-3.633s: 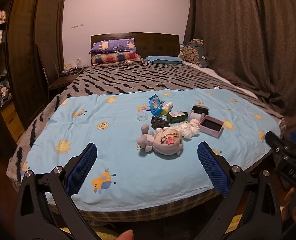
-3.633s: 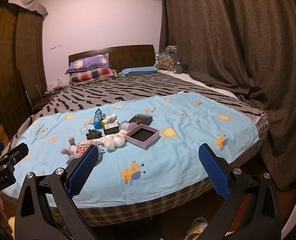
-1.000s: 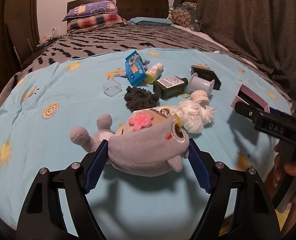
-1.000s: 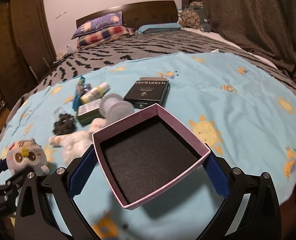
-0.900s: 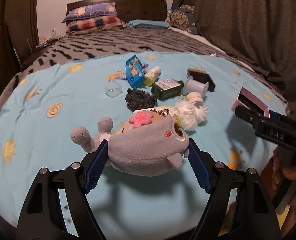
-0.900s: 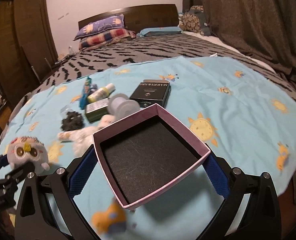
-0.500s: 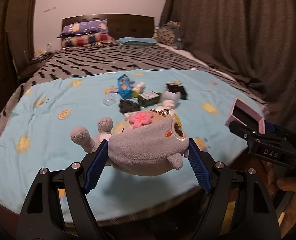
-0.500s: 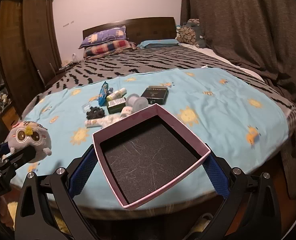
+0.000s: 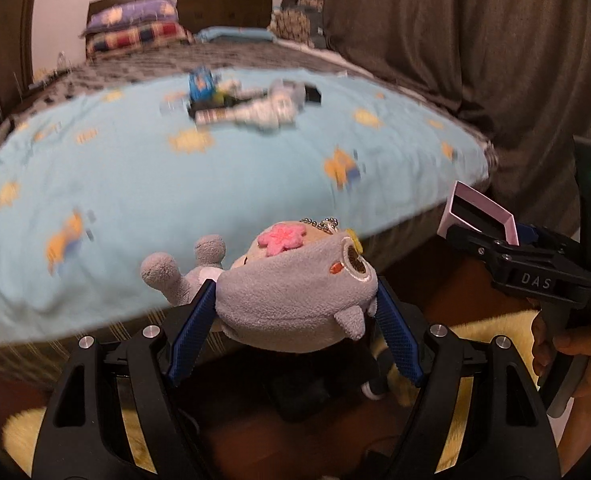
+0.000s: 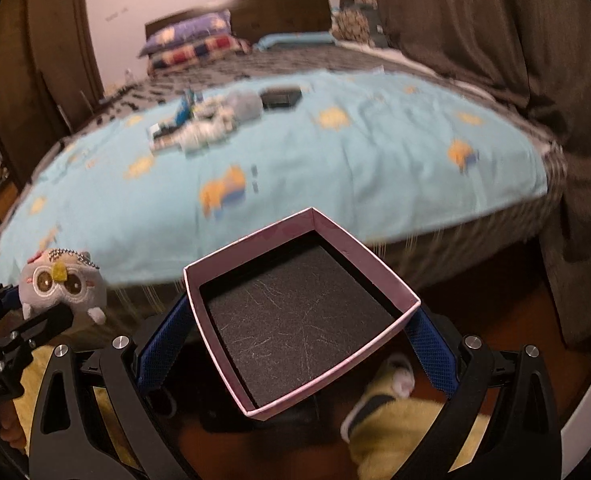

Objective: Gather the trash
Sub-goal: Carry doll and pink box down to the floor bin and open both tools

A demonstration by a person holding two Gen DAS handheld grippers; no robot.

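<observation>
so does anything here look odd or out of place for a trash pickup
Yes: the left gripper is clamped on a grey plush owl keychain, which looks like a toy, not trash. The right gripper holds an empty pink box, tilted but intact.

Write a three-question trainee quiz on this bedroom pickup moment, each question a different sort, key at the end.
1. True or false: the left tool is clamped on a grey plush toy.
2. The right tool holds: A) a black book, B) a pink open box, C) a blue packet.
3. Fill in: the leftover small items lie on the light blue ____ over the bed.

Key: 1 true. 2 B. 3 sheet.
</observation>
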